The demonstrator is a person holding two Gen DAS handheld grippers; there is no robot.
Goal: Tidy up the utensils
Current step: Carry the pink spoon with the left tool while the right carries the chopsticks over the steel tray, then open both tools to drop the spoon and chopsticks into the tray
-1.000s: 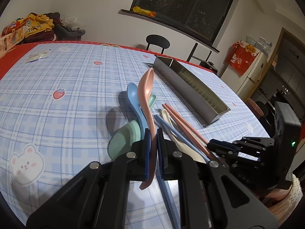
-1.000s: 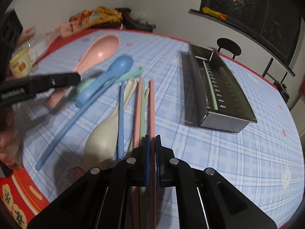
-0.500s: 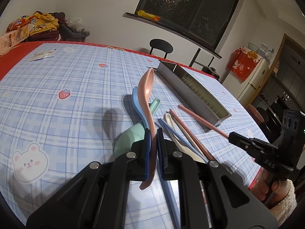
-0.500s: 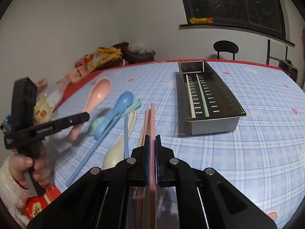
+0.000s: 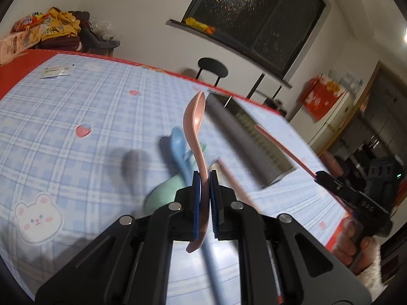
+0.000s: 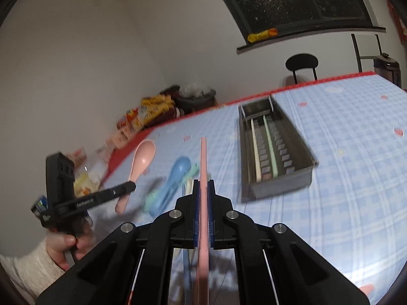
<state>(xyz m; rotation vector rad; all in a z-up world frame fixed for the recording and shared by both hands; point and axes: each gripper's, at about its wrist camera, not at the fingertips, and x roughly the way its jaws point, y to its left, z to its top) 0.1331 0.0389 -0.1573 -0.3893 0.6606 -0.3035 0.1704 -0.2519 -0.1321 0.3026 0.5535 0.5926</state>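
Table [image 6: 356, 152]: covered with a blue-and-white checked cloth, red border at the far edge.

Metal tray [image 6: 300, 139]: long, rectangular, steel, slotted floor. It stands on the table to the right of the loose utensils. Inside it lie two sticks side by side along its length, one cream [image 6: 255, 150], one pale green [image 6: 271, 147]. In the left wrist view the tray [image 5: 236, 137] is motion-blurred and its interior cannot be read.

Loose pile on the cloth, left of the tray: blue spoon [image 6: 178, 170] lying across a mint-green spoon [image 6: 152, 198], with a cream utensil behind the right tool, mostly hidden. Edges are smeared; the exact overlaps are unclear.

Left tool [image 5: 204, 175]: jaws together, clamped on the handle of a pink spoon [image 5: 195, 119]. Spoon is salmon pink, deep oval bowl pointing up and away, raised off the table over the pile. Handle end sticks out below the pads.

Right tool [image 6: 202, 185]: jaws together, clamped on a pink chopstick [image 6: 203, 157], flat, straight, pale pink. It points toward the far edge of the table, lifted clear of the cloth, to the left of the tray. Its rear end runs out of frame at the bottom.

A second pink stick [image 5: 236, 185] lies by the pile, partly hidden by the left tool.
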